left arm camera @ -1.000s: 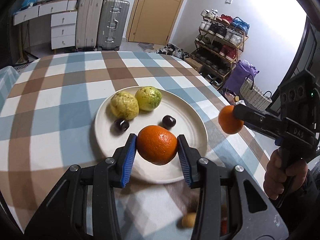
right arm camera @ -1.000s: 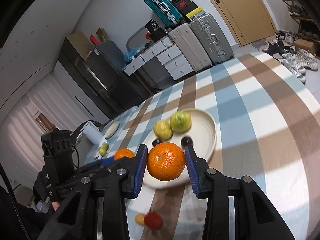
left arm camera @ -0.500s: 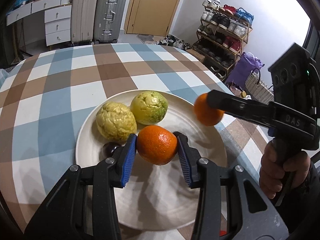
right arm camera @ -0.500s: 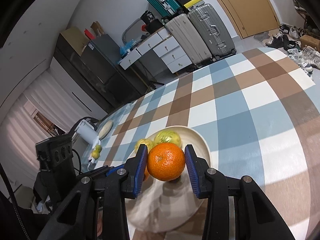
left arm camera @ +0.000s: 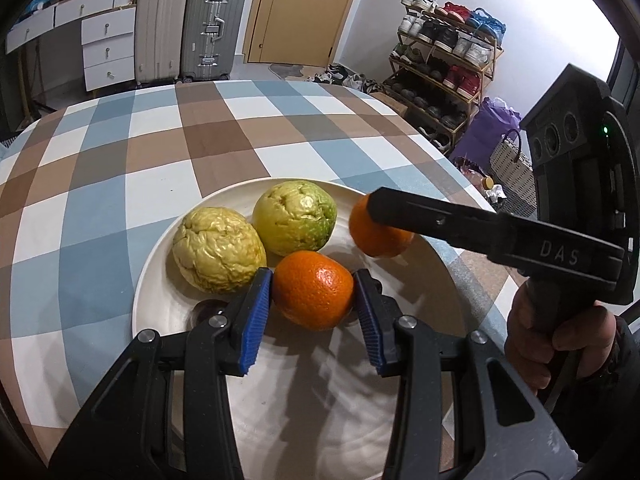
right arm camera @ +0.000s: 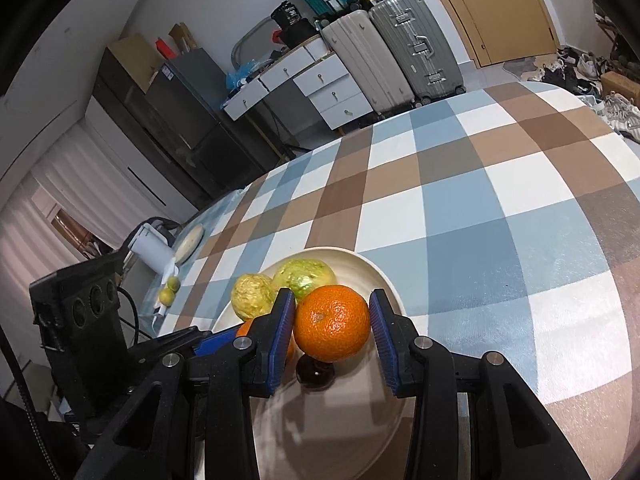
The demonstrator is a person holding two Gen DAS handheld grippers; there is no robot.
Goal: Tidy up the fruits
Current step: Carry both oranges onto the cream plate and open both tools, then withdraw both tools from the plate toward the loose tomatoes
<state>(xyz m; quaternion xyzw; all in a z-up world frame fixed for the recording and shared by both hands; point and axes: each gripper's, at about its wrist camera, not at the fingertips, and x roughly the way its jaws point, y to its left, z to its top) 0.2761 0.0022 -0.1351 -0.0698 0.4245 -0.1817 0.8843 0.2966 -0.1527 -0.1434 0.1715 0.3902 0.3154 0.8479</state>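
Note:
A cream plate [left arm camera: 420,360] on the checked tablecloth holds two wrinkled yellow-green fruits [left arm camera: 218,255] [left arm camera: 295,216]. My left gripper [left arm camera: 312,285] is shut on an orange [left arm camera: 312,298], low over the plate's middle, just in front of those fruits. From the right comes my right gripper [left arm camera: 378,218], shut on a second orange [left arm camera: 378,236] over the plate's right side. In the right wrist view that gripper [right arm camera: 332,301] clamps its orange [right arm camera: 331,323] above the plate [right arm camera: 376,276]. A small dark fruit [right arm camera: 314,372] lies beneath it. The left gripper [right arm camera: 240,332] sits close on the left.
A person's hand [left arm camera: 556,340] grips the right gripper's handle. A white roll [right arm camera: 150,250] and small green fruits [right arm camera: 170,290] sit at the table's far left edge. The tablecloth [left arm camera: 160,160] stretches beyond the plate. Suitcases, drawers and a shoe rack stand past the table.
Both grippers moved forward and down over the plate, each still clamping its orange. The right gripper's orange came in from beside the plate to above its right side.

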